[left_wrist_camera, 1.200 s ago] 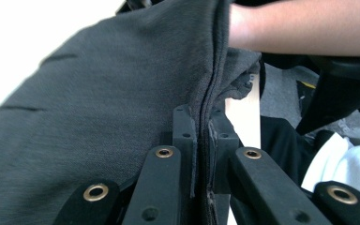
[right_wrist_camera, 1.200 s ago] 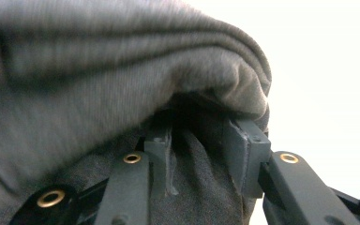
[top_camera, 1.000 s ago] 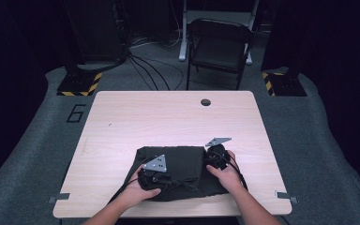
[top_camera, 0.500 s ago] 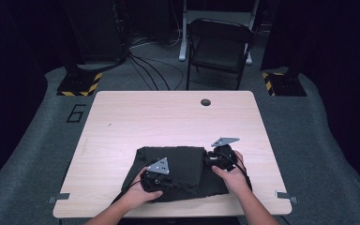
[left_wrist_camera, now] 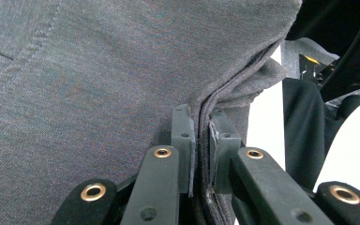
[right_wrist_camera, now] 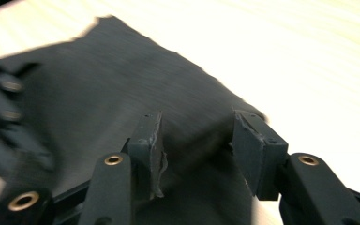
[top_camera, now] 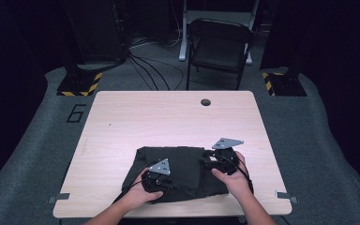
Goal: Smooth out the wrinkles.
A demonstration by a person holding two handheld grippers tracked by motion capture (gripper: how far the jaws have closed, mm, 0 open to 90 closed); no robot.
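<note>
I've got the dark garment (top_camera: 176, 171) lying folded at the near middle of the table (top_camera: 168, 117), and the step in hand looks like folding or smoothing it. Left gripper (left_wrist_camera: 201, 140) is pinched tight on a doubled edge of the cloth; the seam runs straight up between the pads, layers stacked, so that hold looks sound. Right gripper (right_wrist_camera: 197, 140) has just been opening: jaws spread, pads off the fabric, with the garment's right near corner lying under and between them. That view is motion-blurred, so I can't rule out a light brush against the left pad. To do this well I'd keep the left pinch firm as the anchor, avoid dragging the stack, and bring the right jaws down squarely over the corner so they catch all layers, not just the top one, before any lift.
</note>
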